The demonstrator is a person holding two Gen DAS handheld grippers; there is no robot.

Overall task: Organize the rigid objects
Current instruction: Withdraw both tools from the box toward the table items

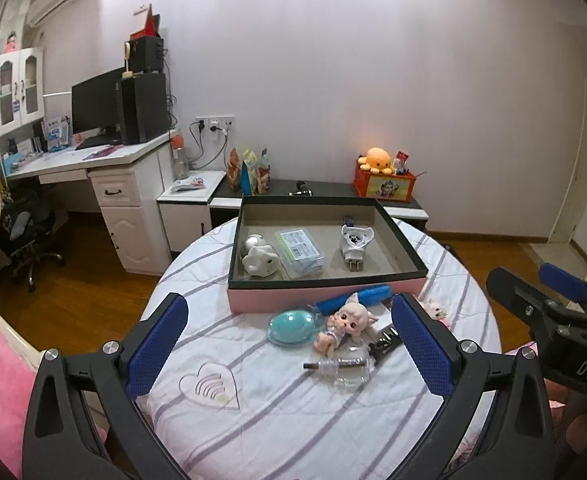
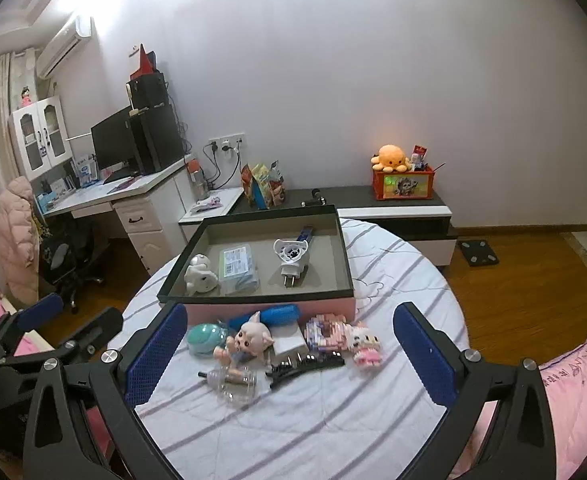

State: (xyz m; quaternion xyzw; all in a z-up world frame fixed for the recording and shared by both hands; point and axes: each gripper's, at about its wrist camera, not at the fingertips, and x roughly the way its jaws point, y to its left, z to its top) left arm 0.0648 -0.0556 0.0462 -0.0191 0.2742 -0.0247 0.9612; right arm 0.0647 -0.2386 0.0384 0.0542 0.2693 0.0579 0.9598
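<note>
Partly done: the box (image 2: 345, 256) already held a white figure (image 2: 200, 278), packet (image 2: 238, 266) and plug (image 2: 291, 258). In front of it, doll (image 2: 249, 340), hair clip (image 2: 305, 366), bottle (image 2: 233, 384) remained. Left gripper (image 1: 289, 344) and right gripper (image 2: 289, 348) both spread wide, empty.

Matt cardboard box (image 1: 325, 294), glossy doll (image 1: 343, 326)

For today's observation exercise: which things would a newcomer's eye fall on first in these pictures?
Probably the pink-sided box at the middle of the striped bedspread, already holding a white plug-in device. Next, the clutter just in front of it, led by a big-headed doll. Farther back, an orange octopus plush glows on the low cabinet by the wall.
</note>
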